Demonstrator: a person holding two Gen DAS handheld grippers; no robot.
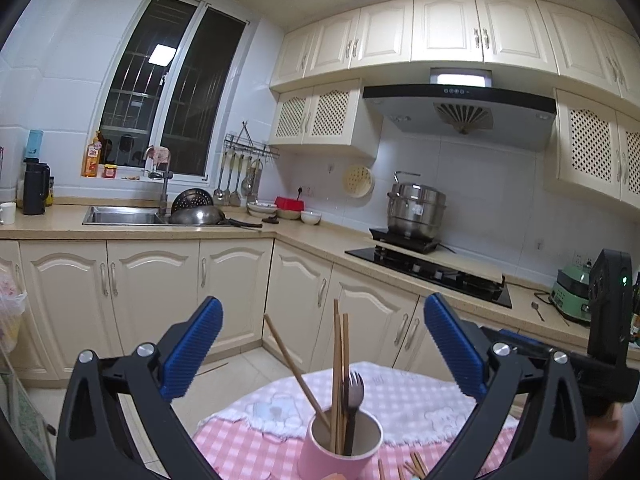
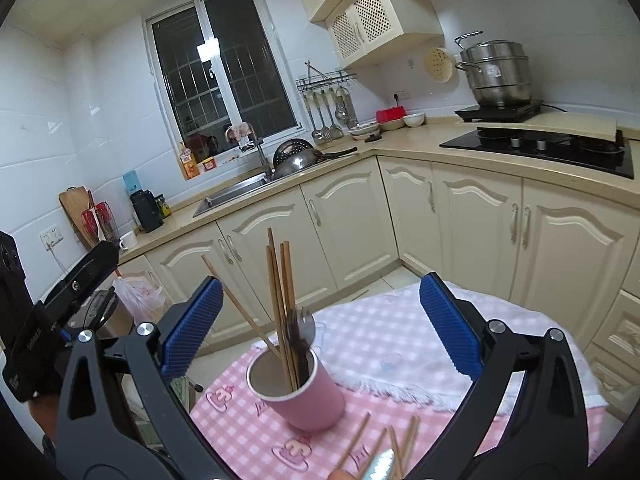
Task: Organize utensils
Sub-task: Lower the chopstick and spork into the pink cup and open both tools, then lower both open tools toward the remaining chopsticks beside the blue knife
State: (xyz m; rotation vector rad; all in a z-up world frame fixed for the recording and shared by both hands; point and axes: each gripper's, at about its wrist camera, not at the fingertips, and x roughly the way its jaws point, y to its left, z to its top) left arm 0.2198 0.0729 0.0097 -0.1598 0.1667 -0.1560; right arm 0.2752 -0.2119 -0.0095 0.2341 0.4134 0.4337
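Both sets of jaws spread wide with nothing between the blue pads: left gripper (image 1: 322, 346) aimed over a pink cup (image 1: 340, 446) standing upright on the tabletop (image 1: 420, 404), right gripper (image 2: 320, 324) aimed at the same pink cup (image 2: 298, 394) from its other side, neither touching it. Inside the cup, several wooden chopsticks (image 1: 340, 360) standing nearly upright, one more leaning out to the left, and a dark fork (image 1: 354, 396) with tines up beside them; same bundle of chopsticks (image 2: 282, 304) and fork (image 2: 300, 330) seen from the right wrist. Loose chopsticks (image 2: 384, 446) lying flat on the pink checked cloth near the cup, at the near edge of the view, with something shiny and blurred among them, too unclear to name. A white fringed towel (image 2: 384, 344) spread on the far side of the tabletop, just behind the cup. Beyond, cream kitchen cabinets (image 1: 152, 288), a sink (image 1: 120, 216) under a dark window, and a steel steamer pot (image 1: 416, 208) on the far right.
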